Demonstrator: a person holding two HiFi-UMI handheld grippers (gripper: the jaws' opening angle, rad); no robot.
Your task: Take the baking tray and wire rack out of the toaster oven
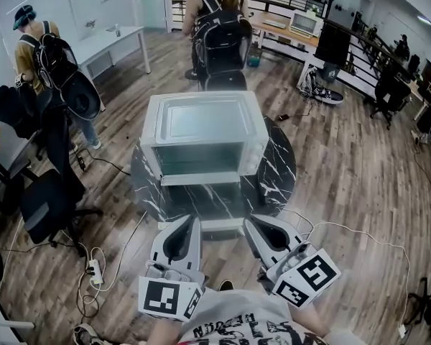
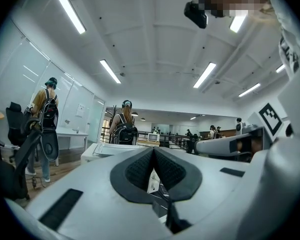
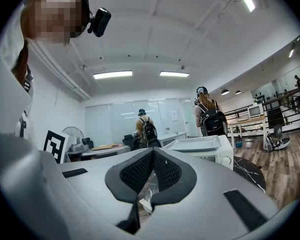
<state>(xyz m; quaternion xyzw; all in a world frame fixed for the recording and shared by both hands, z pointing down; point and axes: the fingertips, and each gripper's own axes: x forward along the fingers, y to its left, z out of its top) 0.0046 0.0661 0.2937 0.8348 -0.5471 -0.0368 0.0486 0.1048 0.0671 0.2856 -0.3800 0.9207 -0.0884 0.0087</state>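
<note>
- Oven (image 1: 253, 149): white boxy sheet-metal body, sits at ctr of a round black table (image 1: 279, 172) with white marble veining.
- Door (image 1: 201, 201): dropped open toward the person, glossy glass panel facing up. Its white edge lies just ahead of both grippers.
- Cavity: pale, smooth walls. Contents can't be made out.
- Tray (image 1: 201, 118): shallow rectangular metal pan w/ raised rim and dull silver finish. Lies flat on the oven top, outside the cavity. Also seen in the right gripper view (image 3: 200, 143) and the left gripper view (image 2: 115, 148).
- Wire rack: not distinguishable in any view.
- Left gripper (image 1: 189, 221): grey moulded shell, black textured pads. Jaws clenched tip to tip (image 2: 153, 153), nothing between them. Points level at the door, not touching it.
- Right gripper (image 1: 253, 222): same build, beside the left one and apart from it. Jaws pressed together (image 3: 152, 152), empty.
- Marker cubes: black-and-white squares at the rear of each gripper, near the person's torso.
- Floor (image 1: 359, 164): wood-look planks. White cable (image 1: 345, 228) trails across it at right.
- Background: two people w/ black backpacks, one behind the oven (image 1: 219, 27), one at far left (image 1: 47, 56).
</note>
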